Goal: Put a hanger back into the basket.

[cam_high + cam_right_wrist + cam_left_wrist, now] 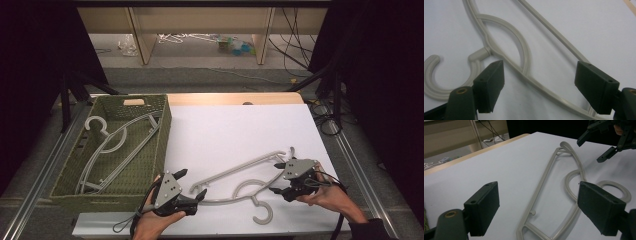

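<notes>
You have 1 grey hanger (240, 182) flat on the white surface (235, 130) between your 2 released hand-held grippers, left (192, 186) and right (278, 177). About 2 more hangers (117, 147) lie in 1 green basket (162, 145) beside your left.

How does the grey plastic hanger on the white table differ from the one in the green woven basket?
The grey plastic hanger on the white table lies flat between both open grippers; the grey plastic hanger in the green woven basket leans against the wall. The first hook points toward the person, the second away. Both look the same shape.
</notes>
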A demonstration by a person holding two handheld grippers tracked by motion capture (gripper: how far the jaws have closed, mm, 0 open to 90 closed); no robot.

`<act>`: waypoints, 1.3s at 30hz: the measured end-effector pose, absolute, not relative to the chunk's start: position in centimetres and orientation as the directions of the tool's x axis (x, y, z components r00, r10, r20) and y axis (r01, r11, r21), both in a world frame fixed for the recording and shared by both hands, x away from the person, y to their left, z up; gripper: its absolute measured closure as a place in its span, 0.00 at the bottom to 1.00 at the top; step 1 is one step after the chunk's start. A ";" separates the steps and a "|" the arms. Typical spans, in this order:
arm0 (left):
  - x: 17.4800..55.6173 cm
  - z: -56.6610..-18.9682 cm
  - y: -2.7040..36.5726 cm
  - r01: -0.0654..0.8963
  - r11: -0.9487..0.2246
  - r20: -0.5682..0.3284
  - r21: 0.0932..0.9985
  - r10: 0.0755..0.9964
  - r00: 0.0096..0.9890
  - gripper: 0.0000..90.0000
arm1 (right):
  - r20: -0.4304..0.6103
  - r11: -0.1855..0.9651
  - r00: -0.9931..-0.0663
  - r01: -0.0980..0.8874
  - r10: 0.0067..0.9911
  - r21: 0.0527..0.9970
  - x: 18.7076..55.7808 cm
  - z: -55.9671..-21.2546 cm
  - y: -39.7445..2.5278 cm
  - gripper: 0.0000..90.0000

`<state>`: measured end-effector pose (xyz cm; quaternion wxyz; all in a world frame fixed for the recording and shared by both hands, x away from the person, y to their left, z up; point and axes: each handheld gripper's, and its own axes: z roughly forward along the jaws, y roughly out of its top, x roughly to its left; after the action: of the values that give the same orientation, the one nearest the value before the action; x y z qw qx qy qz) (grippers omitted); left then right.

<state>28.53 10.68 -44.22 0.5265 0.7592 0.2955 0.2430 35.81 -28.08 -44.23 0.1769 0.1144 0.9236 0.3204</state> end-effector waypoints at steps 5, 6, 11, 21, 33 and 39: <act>28.6 -44.3 10.7 0.195 -0.272 0.056 0.942 0.702 0.710 0.20 | -0.235 0.766 -0.918 0.105 0.320 0.635 36.5 -44.4 -28.2 0.25; 28.6 -44.3 10.7 0.195 -0.271 0.055 0.943 0.702 0.710 0.20 | -0.239 0.767 -0.917 0.103 0.320 0.633 36.7 -44.5 -28.3 0.25; 28.6 -44.4 10.6 0.197 -0.282 0.058 0.939 0.695 0.717 0.20 | -0.193 0.771 -0.929 0.133 0.316 0.623 38.3 -45.1 -28.4 0.25; 28.4 -44.5 10.3 0.187 -0.297 0.064 0.937 0.669 0.741 0.20 | -0.126 0.818 -0.959 0.143 0.254 0.557 40.7 -46.7 -27.9 0.31; 28.4 -44.5 10.3 0.184 -0.292 0.058 0.939 0.659 0.750 0.20 | -0.045 0.834 -0.972 0.173 0.230 0.524 40.8 -47.1 -28.3 0.49; 28.4 -44.5 10.5 0.199 -0.294 0.054 0.935 0.671 0.740 0.20 | -0.080 0.863 -0.978 0.131 0.194 0.488 39.8 -46.7 -27.8 0.60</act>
<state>28.45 10.52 -44.51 0.5230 0.7722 0.2815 0.2256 39.84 -27.85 -46.70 0.0630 0.0843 0.9631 0.2477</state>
